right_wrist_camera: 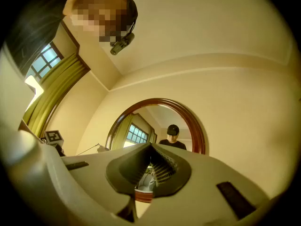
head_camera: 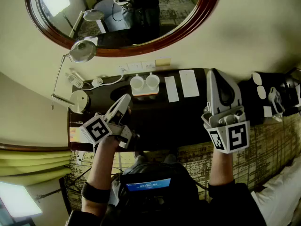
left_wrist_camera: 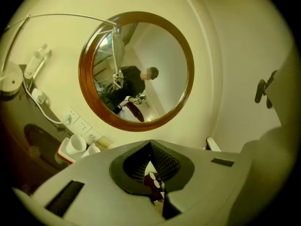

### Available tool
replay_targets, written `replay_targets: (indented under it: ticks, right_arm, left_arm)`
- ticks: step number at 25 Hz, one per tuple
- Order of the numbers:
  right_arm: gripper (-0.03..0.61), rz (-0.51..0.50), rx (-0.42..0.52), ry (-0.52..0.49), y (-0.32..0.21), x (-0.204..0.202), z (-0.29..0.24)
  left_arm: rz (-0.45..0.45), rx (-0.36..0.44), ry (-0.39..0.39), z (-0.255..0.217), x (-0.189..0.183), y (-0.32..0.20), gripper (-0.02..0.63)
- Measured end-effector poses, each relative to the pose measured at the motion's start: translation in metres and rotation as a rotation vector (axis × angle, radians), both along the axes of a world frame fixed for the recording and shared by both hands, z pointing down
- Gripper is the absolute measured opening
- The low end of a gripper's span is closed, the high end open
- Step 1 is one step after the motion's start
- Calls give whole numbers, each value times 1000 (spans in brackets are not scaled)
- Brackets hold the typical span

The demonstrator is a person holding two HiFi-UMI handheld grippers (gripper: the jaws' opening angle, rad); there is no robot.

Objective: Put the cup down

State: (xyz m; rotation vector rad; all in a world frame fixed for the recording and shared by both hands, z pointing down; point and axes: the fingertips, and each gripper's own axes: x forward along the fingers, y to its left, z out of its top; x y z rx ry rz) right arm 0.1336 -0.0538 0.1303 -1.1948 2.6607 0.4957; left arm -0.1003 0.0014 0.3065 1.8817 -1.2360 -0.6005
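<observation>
The cream wall (head_camera: 244,32) fills most of my head view, and the oval mirror (head_camera: 141,13) in its dark wooden frame hangs on it. Below the mirror the dark bench (head_camera: 160,119) runs across the picture. A yellow-green curtain (head_camera: 33,166) hangs at the lower left.

Both tools are over the near part of the bench. My left tool (head_camera: 126,99) is level, and its tips point toward the wall. In the left gripper view its jaws are pressed together with nothing between them. My right tool (head_camera: 212,74) is well apart from it on the right and tips slightly upward. In the right gripper view its jaws also meet at the tips and hold nothing.

A silver desk lamp (head_camera: 82,51) stands at the bench's left end, its head up near the mirror frame. Two white cards (head_camera: 189,83) lie flat side by side between the tools, close to the wall.

A small white tray (head_camera: 145,94) with an orange edge sits at the back of the bench, just below the wall sockets (head_camera: 141,66). On it stand one white cup (head_camera: 137,84) and a second cup (head_camera: 152,81), side by side and close together. The tray is just ahead of the left tool's tips and neither tool touches either cup.
</observation>
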Motion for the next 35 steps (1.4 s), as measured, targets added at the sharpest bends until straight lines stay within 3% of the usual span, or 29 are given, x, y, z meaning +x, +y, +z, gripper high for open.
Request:
replay_targets:
  ticks: [5,14,16,23,25,35]
  right_arm:
    - [14,-47,-156,17,-6,-28,45]
    - [14,-83,-359,108,-12,-57,136]
    - [14,-88,-417,129,-9,-64,156]
    - [14,-120,-550,206,8,-87,214]
    - [14,-127,-580,226,13,-92,228]
    - [14,-123,-630,243,27,-110,253]
  left_arm:
    - [-46,-10,-203,8,-21,3,0]
    - [-113,-59,-492,18,-41,15,0]
    - [-118,-30,-565,22,-44,15,0]
    - [-133,-5,-911,43,-63,19,0]
    - [-135,-15,-941,51,-68,21,0]
    - [-118,-49,-898,70,-90,28,0]
